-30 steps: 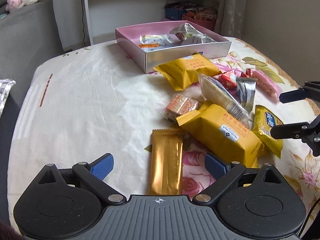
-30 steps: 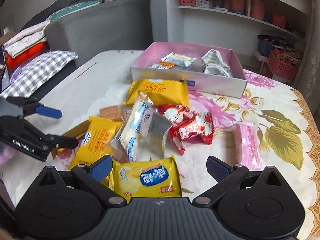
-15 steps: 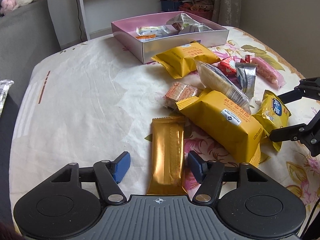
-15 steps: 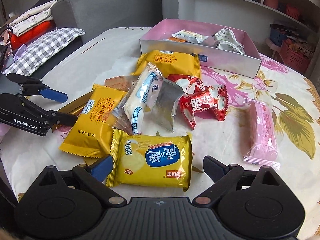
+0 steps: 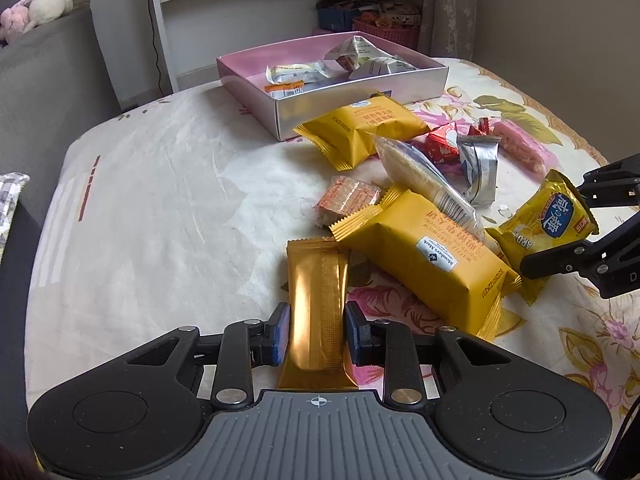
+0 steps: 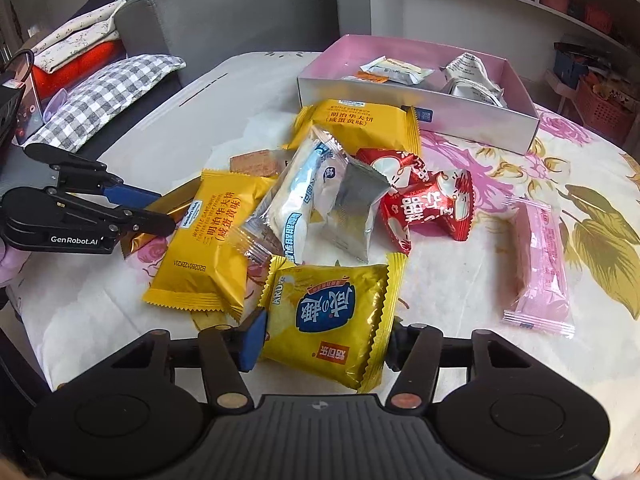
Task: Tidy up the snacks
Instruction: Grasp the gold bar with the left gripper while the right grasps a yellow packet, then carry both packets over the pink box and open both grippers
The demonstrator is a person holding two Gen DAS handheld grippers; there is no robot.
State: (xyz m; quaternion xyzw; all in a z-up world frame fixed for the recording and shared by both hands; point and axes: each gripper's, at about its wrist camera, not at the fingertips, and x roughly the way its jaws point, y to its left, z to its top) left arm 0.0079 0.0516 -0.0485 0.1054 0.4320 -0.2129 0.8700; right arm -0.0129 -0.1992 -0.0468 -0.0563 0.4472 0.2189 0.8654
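A gold foil bar [image 5: 318, 292] lies lengthwise on the flowered tablecloth. My left gripper [image 5: 316, 332] is closing on its near end, and both blue pads press its sides. In the right wrist view the left gripper [image 6: 160, 210] shows at the left edge with the gold bar [image 6: 138, 242] in it. My right gripper [image 6: 324, 336] is closing on a yellow cracker pack with a blue label [image 6: 332, 308]; the pack is crumpled between the fingers, the right pad hidden behind it. The pink box [image 5: 360, 98] at the back holds a few wrapped snacks.
Between the grippers and the box lie two yellow waffle packs [image 6: 208, 240] [image 6: 360, 124], a clear cracker sleeve [image 6: 296, 204], a silver pack [image 6: 352, 208], red packs [image 6: 428, 204] and a pink pack [image 6: 540, 264]. A grey sofa stands left, shelves behind.
Both grippers have closed from wide open: the left onto the gold bar, the right onto the yellow cracker pack, which now stands tilted up off the cloth.
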